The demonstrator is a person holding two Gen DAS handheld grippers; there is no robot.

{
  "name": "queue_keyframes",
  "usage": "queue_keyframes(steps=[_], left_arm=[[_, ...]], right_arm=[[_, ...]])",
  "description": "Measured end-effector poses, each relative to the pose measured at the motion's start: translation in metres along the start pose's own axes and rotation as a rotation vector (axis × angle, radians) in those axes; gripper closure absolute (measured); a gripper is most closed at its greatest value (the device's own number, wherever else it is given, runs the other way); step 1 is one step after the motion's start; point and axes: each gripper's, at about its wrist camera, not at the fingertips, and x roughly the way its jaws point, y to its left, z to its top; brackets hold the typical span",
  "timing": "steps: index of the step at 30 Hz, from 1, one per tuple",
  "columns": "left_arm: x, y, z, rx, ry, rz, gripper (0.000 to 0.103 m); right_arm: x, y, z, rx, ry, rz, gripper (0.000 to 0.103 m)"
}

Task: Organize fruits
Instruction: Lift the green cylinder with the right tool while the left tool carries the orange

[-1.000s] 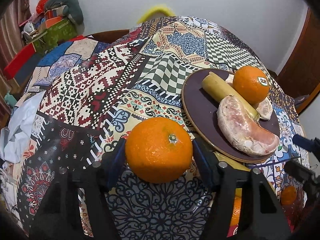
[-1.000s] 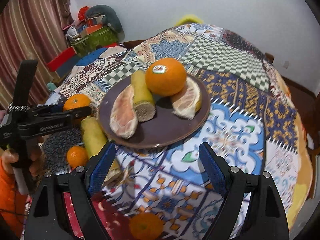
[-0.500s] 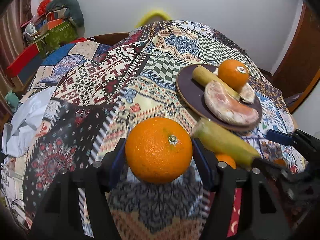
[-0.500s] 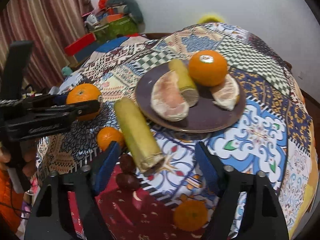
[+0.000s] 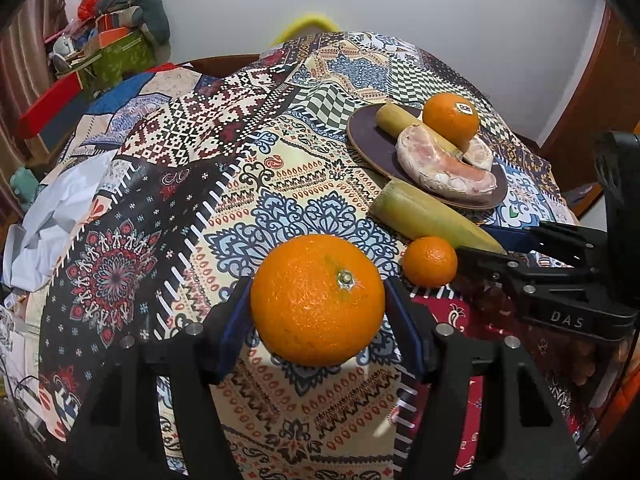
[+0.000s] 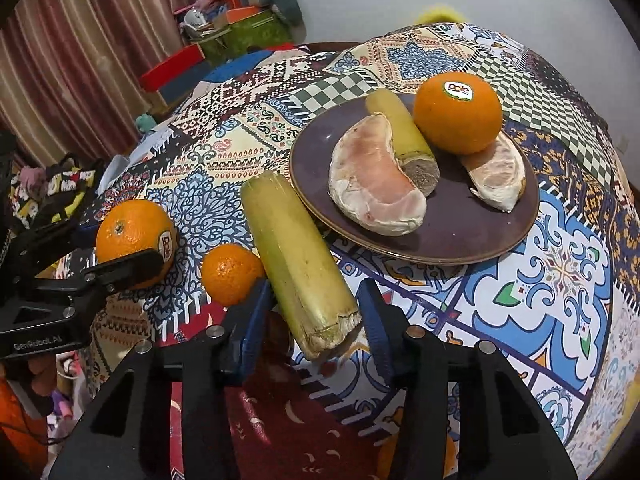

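Observation:
My left gripper [image 5: 318, 300] is shut on a large orange [image 5: 318, 300], held above the patchwork cloth; it also shows in the right wrist view [image 6: 134, 240]. My right gripper [image 6: 314, 316] is open, its fingers on either side of the near end of a loose sugarcane piece [image 6: 298, 256] lying on the cloth. A small tangerine [image 6: 232, 274] sits just left of the cane. A brown plate [image 6: 480, 232] holds an orange with a sticker [image 6: 458, 114], a second cane piece [image 6: 400, 136] and two pomelo segments [image 6: 376, 184].
The round table has a patterned cloth [image 5: 240, 184]. Dark chestnut-like fruits [image 6: 280, 340] lie under the right gripper. Another tangerine [image 6: 388, 456] lies near the front edge, partly hidden. Boxes and clutter [image 6: 240, 24] stand behind the table, curtains at left.
The right gripper has moved down and forward so that its fingers now flank the loose cane piece. The left gripper, still holding the orange, has drawn back away from the plate.

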Motion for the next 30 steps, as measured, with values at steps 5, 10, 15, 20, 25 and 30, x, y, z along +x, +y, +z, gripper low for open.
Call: queue_keyframes(steps=[5, 10, 15, 20, 25, 30], left_arm=[[-0.006, -0.005, -0.004, -0.004, -0.006, -0.021, 0.039], [-0.014, -0.012, -0.01, 0.01, -0.006, -0.027, 0.039], [-0.027, -0.022, -0.019, 0.025, -0.013, -0.044, 0.039], [-0.035, -0.035, -0.028, 0.039, -0.008, -0.06, 0.039], [-0.04, -0.044, -0.039, 0.051, 0.003, -0.072, 0.039], [-0.04, -0.051, -0.048, 0.056, 0.022, -0.078, 0.039]], right_arm=[[-0.012, 0.002, -0.004, -0.011, -0.013, -0.018, 0.063], [-0.038, -0.003, -0.012, -0.005, -0.049, -0.056, 0.064], [-0.062, -0.009, -0.024, 0.007, -0.063, -0.094, 0.067], [-0.079, -0.001, -0.044, -0.003, -0.061, -0.117, 0.07], [-0.082, 0.008, -0.065, -0.006, -0.03, -0.116, 0.07], [-0.082, 0.006, -0.08, 0.018, 0.001, -0.096, 0.07]])
